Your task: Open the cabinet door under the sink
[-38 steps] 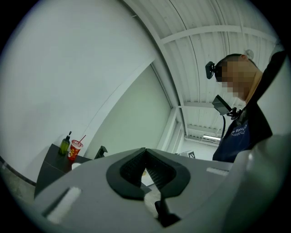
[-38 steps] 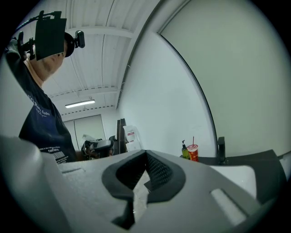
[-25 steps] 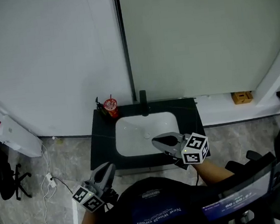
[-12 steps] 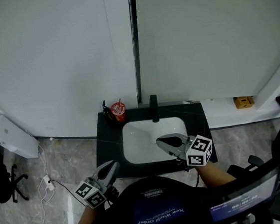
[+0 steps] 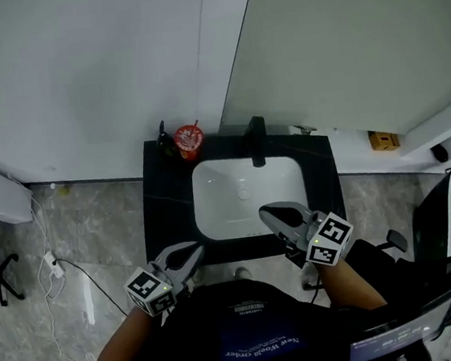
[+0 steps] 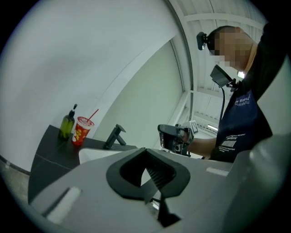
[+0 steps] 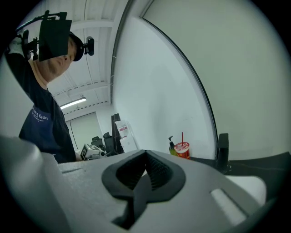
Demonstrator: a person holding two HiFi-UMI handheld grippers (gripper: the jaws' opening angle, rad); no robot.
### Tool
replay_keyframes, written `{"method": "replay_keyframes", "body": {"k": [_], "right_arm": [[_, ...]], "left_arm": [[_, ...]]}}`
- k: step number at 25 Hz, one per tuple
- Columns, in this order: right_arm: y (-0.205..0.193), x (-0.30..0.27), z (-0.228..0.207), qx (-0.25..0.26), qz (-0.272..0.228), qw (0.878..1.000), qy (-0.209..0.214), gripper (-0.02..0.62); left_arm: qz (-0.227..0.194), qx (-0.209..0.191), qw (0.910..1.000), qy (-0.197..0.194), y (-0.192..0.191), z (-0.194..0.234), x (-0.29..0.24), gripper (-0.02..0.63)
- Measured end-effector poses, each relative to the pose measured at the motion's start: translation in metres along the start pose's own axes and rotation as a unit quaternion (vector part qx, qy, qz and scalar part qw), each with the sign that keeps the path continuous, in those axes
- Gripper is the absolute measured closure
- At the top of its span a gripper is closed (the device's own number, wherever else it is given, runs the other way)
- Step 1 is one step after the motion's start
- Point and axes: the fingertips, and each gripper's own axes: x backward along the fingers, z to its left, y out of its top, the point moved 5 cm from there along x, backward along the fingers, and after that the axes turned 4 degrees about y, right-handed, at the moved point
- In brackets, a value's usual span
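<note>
Cabinet door seemingly hidden under sink [image 5: 242, 183]; left gripper [image 5: 192, 255], right gripper [image 5: 268, 210] roughly level, jaws pressed together, empty.

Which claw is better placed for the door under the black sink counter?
Probably left: the left claw sits at the front of the black sink counter; the right claw hangs over the white basin. Door unseen.
</note>
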Motion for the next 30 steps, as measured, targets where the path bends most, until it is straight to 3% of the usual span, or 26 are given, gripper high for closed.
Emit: {"method": "replay_keyframes", "body": {"k": [7, 12, 19, 24, 30], "right_arm": [[-0.054, 0.001, -0.024, -0.015, 0.006, 1.000, -0.004, 0.594], [-0.092, 0.014, -0.023, -0.040, 0.000, 0.998, 0.041, 0.594], [-0.101, 0.049, -0.003, -0.017, 0.001, 0.996, 0.092, 0.594], [-0.121, 0.057, -0.006, -0.027, 0.008, 0.992, 0.124, 0.594], [-0.150, 0.045, 0.009, -0.035, 0.009, 0.987, 0.159, 0.594]], "left_arm": [[0.072, -0.052, 0.9960, -0.002, -0.090, -0.010, -0.029, 0.604], [0.085, -0.084, 0.9906, 0.067, -0.141, -0.030, -0.038, 0.597], [0.066, -0.101, 0.9817, 0.147, -0.179, -0.066, -0.040, 0.555], [0.104, -0.122, 0.9659, 0.204, -0.223, -0.070, -0.042, 0.513], [0.188, -0.216, 0.9266, 0.244, -0.271, -0.053, -0.039, 0.457]]}}
